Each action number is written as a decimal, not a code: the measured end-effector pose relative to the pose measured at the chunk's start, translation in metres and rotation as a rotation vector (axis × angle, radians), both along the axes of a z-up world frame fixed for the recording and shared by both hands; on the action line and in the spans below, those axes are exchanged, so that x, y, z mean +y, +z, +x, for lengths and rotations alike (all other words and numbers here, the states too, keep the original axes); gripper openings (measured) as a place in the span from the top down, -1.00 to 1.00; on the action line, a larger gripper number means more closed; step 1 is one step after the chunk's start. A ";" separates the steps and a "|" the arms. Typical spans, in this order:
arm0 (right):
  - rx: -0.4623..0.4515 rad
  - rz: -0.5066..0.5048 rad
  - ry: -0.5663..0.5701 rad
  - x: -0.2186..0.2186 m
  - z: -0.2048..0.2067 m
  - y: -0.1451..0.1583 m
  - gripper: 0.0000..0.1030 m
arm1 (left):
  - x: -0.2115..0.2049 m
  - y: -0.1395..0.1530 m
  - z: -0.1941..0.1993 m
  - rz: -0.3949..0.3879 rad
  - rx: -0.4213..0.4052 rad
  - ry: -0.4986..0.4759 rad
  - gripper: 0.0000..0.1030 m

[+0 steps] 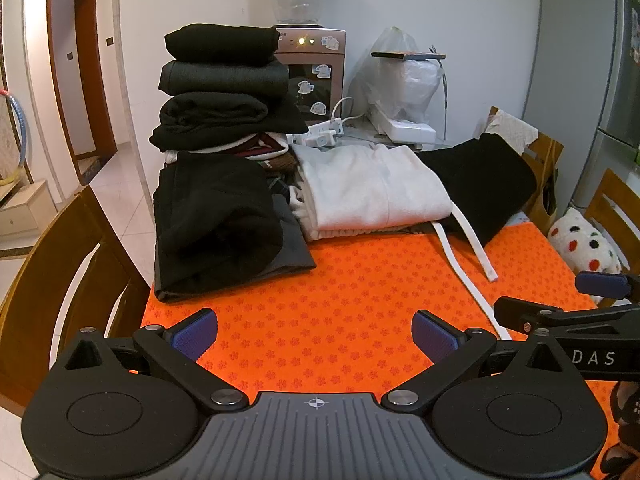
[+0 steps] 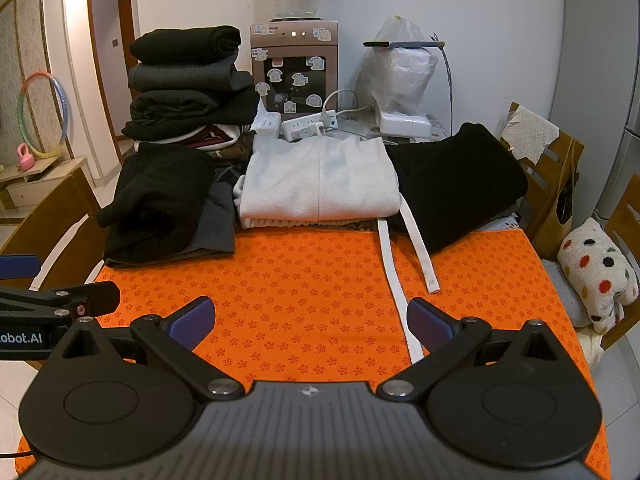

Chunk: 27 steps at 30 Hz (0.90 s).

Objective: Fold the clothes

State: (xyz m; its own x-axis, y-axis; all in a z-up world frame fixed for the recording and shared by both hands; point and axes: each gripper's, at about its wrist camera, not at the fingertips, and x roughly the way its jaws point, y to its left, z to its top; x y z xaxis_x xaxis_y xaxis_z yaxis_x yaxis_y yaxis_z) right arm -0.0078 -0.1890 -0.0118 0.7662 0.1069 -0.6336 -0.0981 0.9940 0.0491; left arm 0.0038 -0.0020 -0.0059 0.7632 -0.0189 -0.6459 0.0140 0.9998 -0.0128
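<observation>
Both grippers low over the orange flower-print mat (image 1: 340, 320) on the table, holding nothing. At ten o'clock, a tall stack of folded black and grey garments (image 1: 224, 88); in front of it a crumpled black fleece garment (image 1: 216, 220). At twelve, a folded pale-grey garment (image 2: 320, 180) with white straps (image 2: 390, 256) trailing forward (one reaching the right gripper). At one, a black folded garment (image 2: 456, 184). Left gripper (image 1: 314, 334) fingers spread wide; right gripper (image 2: 310, 322) fingers likewise apart.

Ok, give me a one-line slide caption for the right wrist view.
Open right hand-held gripper hovers over the orange flower-print mat, facing a folded light-grey garment with white straps.
</observation>
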 end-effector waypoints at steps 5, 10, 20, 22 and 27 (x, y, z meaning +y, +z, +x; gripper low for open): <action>0.001 0.001 -0.002 0.001 -0.001 0.000 -0.99 | 0.000 0.000 0.000 0.002 0.002 0.001 -1.00; 0.001 0.000 -0.002 0.001 -0.001 0.000 -0.99 | 0.000 -0.001 0.000 0.002 0.002 -0.001 -1.00; 0.003 0.002 -0.003 0.000 -0.001 0.001 -0.99 | -0.001 -0.001 -0.001 0.006 0.001 -0.008 -1.00; 0.004 0.002 -0.004 0.000 -0.001 0.001 -0.99 | -0.001 0.000 0.000 0.005 0.003 -0.009 -1.00; 0.006 0.003 -0.005 0.000 -0.001 0.000 -0.99 | -0.001 -0.001 0.000 0.006 0.005 -0.011 -1.00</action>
